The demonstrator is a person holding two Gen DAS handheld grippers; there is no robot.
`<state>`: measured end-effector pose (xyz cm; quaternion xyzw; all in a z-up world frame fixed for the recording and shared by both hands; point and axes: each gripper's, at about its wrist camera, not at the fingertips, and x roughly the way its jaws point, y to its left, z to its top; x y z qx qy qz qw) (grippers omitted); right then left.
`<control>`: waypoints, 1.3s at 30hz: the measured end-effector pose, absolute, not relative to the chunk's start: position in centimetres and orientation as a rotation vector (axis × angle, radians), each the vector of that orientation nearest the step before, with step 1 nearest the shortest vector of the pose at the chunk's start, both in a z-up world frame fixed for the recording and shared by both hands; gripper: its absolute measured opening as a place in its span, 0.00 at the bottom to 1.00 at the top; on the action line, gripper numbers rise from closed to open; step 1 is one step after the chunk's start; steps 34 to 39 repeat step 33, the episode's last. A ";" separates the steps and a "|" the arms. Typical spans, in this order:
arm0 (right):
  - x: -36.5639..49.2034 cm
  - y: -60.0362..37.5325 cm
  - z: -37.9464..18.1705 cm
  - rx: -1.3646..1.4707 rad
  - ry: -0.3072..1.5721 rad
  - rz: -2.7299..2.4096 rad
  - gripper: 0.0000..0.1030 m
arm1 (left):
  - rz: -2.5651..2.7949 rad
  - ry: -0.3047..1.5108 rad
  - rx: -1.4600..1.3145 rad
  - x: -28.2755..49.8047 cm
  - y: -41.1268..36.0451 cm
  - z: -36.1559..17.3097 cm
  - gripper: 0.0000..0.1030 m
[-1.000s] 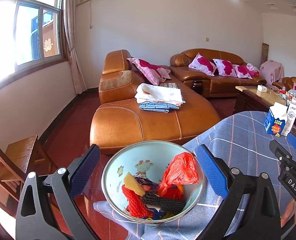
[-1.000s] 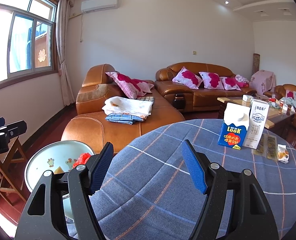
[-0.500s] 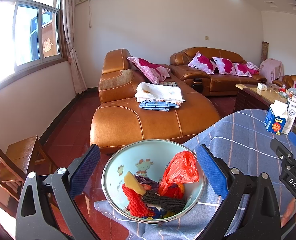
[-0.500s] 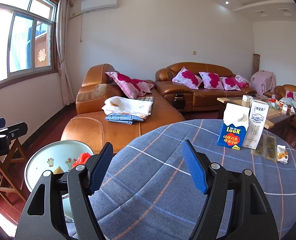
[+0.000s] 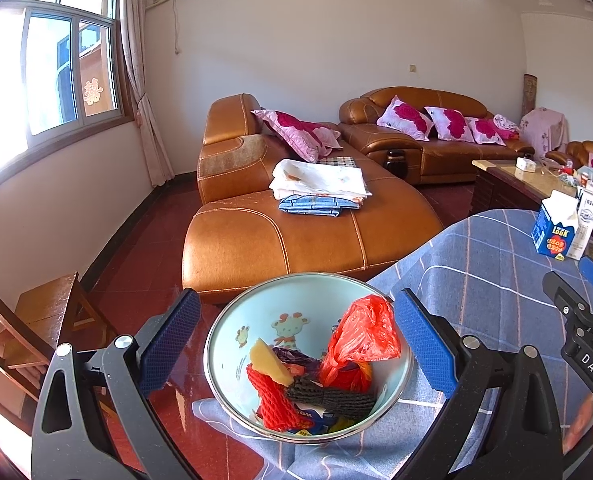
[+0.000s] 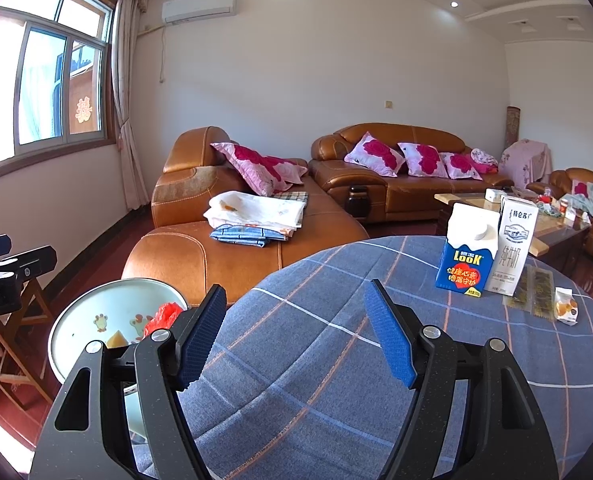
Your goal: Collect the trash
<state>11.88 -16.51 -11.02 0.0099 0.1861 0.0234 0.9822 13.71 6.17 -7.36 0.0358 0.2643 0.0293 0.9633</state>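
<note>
Covering the round table [image 6: 336, 360] is a blue plaid cloth. At its near left edge sits the enamel basin [image 5: 256, 312], holding a red plastic bag [image 5: 360, 332] and other scraps. The left gripper [image 5: 296, 344] is spread around the basin; the right gripper [image 6: 296, 336] hangs spread, empty, above cloth. Far right stand two cartons [image 6: 468, 256], with small wrappers [image 6: 564, 306] beside them.

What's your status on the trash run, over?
Left gripper open, hovering over the bowl, empty. Right gripper open above the tablecloth, empty. Cartons and wrappers not yet collected. Path unobstructed.
</note>
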 end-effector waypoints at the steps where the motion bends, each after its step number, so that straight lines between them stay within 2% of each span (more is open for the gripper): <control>1: 11.9 -16.5 -11.0 0.020 0.375 0.048 0.69 | 0.060 0.537 0.075 13.7 6.1 -7.3 0.93; 8: 11.8 -16.3 -11.4 0.014 0.383 0.047 0.74 | 0.047 0.535 0.097 13.7 5.5 -7.3 0.93; 39: 11.3 -17.7 -11.3 0.000 0.396 0.001 0.79 | 0.014 0.574 0.107 13.9 5.0 -7.9 0.94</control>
